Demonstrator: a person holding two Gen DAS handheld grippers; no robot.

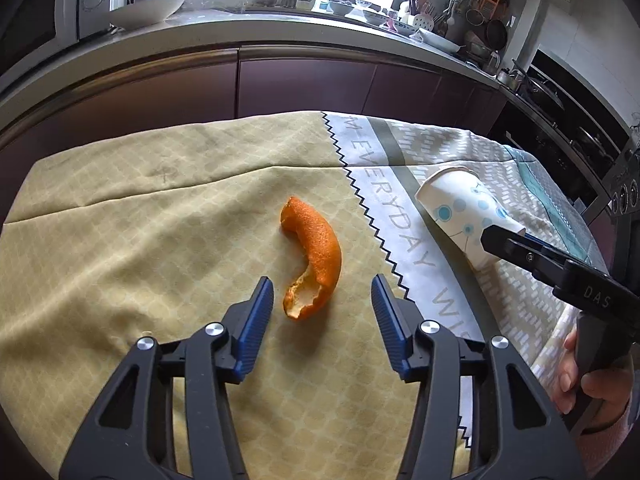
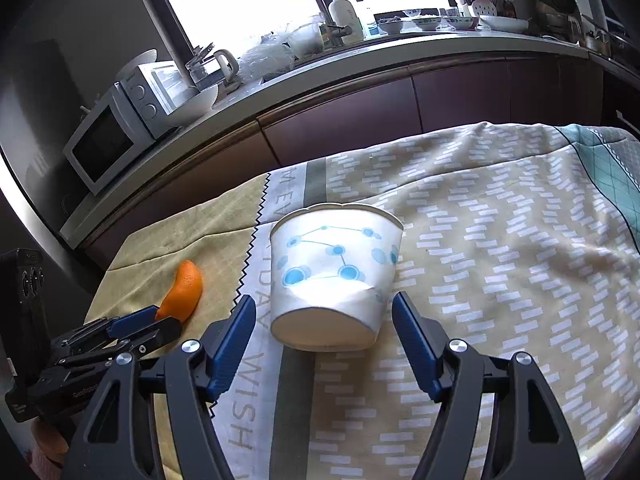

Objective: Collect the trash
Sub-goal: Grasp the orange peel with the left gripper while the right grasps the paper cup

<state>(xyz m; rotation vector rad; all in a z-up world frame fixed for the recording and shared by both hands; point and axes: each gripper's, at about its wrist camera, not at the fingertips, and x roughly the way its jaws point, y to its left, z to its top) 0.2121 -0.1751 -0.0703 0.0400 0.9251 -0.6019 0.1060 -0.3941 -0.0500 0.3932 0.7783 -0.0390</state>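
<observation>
A curved orange peel (image 1: 314, 258) lies on the yellow part of the tablecloth; its near end sits between the tips of my open left gripper (image 1: 322, 294). It also shows in the right wrist view (image 2: 182, 289). A white paper cup with blue dots (image 2: 334, 276) lies on its side, base towards me, its base end between the tips of my open right gripper (image 2: 324, 312). The cup also shows in the left wrist view (image 1: 466, 210), with one right-gripper finger across it. Neither gripper touches its object.
A patterned cloth (image 2: 500, 280) covers the table. Behind it runs a kitchen counter (image 1: 280, 28) with dark cabinets, a microwave (image 2: 108, 140), bowls and utensils. A stove (image 1: 568, 120) stands at the far right.
</observation>
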